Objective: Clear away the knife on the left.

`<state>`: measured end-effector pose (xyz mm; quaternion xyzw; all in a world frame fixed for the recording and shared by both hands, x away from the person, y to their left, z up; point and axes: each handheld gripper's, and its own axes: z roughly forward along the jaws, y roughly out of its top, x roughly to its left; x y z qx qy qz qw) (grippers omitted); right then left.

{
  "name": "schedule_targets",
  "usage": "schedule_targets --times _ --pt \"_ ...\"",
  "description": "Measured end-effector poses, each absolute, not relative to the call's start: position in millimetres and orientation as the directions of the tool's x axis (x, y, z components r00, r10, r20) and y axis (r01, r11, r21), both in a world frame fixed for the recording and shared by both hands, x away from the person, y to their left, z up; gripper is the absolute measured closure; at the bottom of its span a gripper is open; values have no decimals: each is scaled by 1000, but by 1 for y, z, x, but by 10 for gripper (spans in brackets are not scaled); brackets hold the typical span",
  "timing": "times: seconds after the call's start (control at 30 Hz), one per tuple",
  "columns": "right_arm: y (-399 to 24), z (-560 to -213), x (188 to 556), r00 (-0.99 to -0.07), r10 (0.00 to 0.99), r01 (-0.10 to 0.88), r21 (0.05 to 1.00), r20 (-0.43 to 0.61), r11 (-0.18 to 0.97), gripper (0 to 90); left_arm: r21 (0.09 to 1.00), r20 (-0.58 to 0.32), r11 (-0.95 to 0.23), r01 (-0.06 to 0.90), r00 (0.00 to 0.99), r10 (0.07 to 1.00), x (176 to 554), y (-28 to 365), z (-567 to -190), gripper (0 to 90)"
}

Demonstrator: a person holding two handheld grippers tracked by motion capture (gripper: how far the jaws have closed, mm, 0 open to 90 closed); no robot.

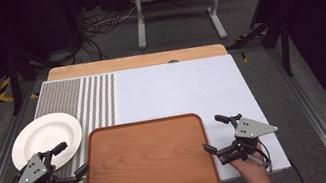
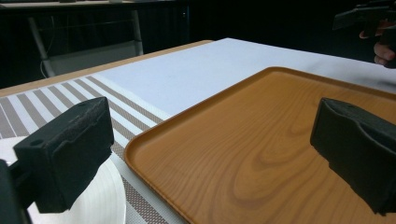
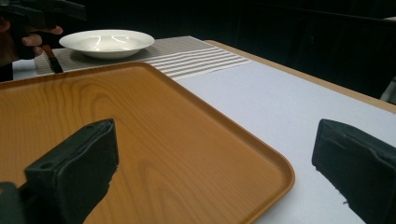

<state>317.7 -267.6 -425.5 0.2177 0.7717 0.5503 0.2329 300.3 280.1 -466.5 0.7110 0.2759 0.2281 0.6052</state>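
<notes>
Flanking one wooden tray [image 1: 147, 163] are two grippers, left gripper [image 1: 72, 160] and right gripper [image 1: 215, 134], both with fingers released. One white plate [image 1: 45, 137] is seen on the counter [image 1: 181, 88].

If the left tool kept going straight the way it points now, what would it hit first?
Probably the wooden tray: the left tool, open, points at its near left edge, one jaw over the white plate. Height is unclear, so it might pass above the rim.

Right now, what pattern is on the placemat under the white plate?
Grey-brown and white stripes on the placemat, clearest in the high view.

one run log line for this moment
left gripper: open, at tray's left edge | right gripper: open, at right edge | wooden tray: empty | white plate: on striped placemat
</notes>
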Motion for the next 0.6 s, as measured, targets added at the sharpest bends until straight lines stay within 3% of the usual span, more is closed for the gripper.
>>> schedule_targets --times 0.6 --pt "-267 -426 317 -806 580 72 953 -119 295 18 970 9 -200 139 799 601 297 289 -452 24"
